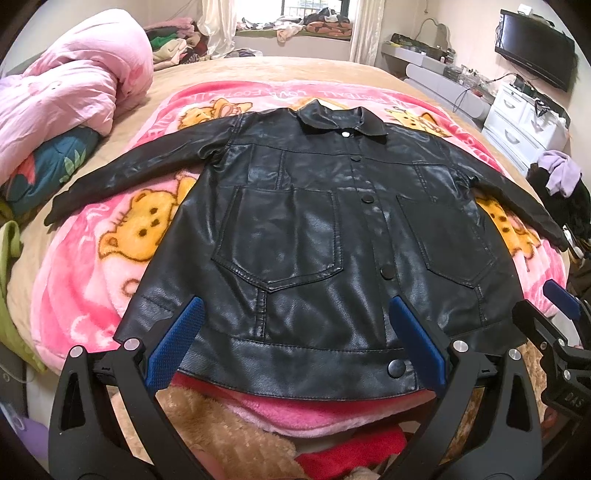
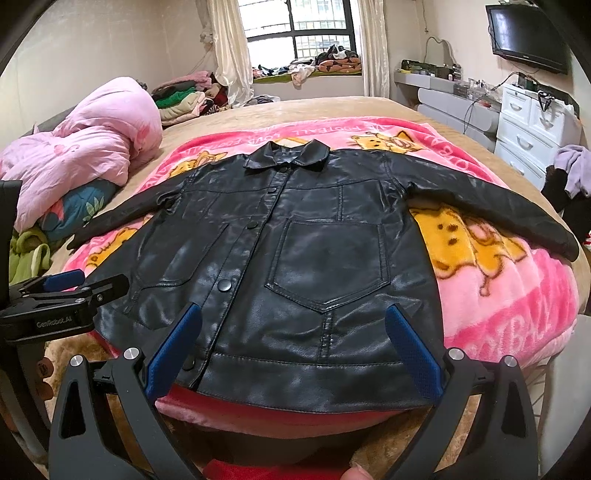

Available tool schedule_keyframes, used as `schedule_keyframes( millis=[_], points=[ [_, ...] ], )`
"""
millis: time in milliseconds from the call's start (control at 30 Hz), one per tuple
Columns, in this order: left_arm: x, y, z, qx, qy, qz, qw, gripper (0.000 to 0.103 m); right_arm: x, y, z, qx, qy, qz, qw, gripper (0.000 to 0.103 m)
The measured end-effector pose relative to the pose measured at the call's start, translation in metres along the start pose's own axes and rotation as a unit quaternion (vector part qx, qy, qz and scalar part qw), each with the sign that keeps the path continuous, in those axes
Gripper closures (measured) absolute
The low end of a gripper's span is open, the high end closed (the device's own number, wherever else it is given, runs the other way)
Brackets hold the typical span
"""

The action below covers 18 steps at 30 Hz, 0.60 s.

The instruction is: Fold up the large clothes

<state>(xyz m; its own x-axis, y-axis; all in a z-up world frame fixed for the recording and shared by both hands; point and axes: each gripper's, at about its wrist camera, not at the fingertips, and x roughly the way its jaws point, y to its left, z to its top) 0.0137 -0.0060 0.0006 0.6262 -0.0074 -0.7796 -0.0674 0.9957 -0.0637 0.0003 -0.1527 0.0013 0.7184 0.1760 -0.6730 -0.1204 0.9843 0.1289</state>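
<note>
A black leather jacket (image 1: 314, 229) (image 2: 295, 251) lies flat and buttoned on a pink bear-print blanket (image 1: 122, 236) (image 2: 517, 288), collar at the far side, both sleeves spread outward. My left gripper (image 1: 295, 314) hovers open above the jacket's near hem, left of the button line, with nothing between its blue pads (image 1: 177, 343). My right gripper (image 2: 293, 321) is open too, over the hem below the right pocket. In each wrist view the other gripper shows at the frame's edge: the right gripper (image 1: 561, 314), the left gripper (image 2: 66, 288).
A bunched pink quilt (image 1: 66, 81) (image 2: 85, 140) sits on the bed's left side, with a green cloth (image 2: 26, 254) near it. White drawers (image 2: 532, 122) and a wall TV (image 2: 524, 33) stand to the right. Folded clothes (image 2: 184, 96) pile by the window. A fingertip (image 2: 356, 473) shows at the bottom edge.
</note>
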Motion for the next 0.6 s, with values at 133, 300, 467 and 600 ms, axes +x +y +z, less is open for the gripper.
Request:
schedule_keyframes(
  millis=[133,300,467,600],
  points=[
    [0.0010,-0.0022,0.0007,0.003,-0.001,0.001,1.0000,0.009,-0.0001,-0.0003,0.0000,0.000,0.000,0.000,1.000,0.004],
    [0.0008,-0.0032,0.0006,0.003,-0.002,0.002,1.0000,0.009,-0.0002,-0.0001,0.0001,-0.001,0.000,-0.002,1.000,0.004],
    [0.0008,-0.0032,0.0006,0.004,-0.002,0.002,1.0000,0.009,0.0006,-0.0015,0.0010,0.000,0.000,-0.004,1.000,0.004],
    [0.0007,-0.0032,0.0005,0.003,-0.002,0.002,1.0000,0.009,0.0006,-0.0012,0.0017,-0.002,0.000,-0.007,1.000,0.004]
  ],
)
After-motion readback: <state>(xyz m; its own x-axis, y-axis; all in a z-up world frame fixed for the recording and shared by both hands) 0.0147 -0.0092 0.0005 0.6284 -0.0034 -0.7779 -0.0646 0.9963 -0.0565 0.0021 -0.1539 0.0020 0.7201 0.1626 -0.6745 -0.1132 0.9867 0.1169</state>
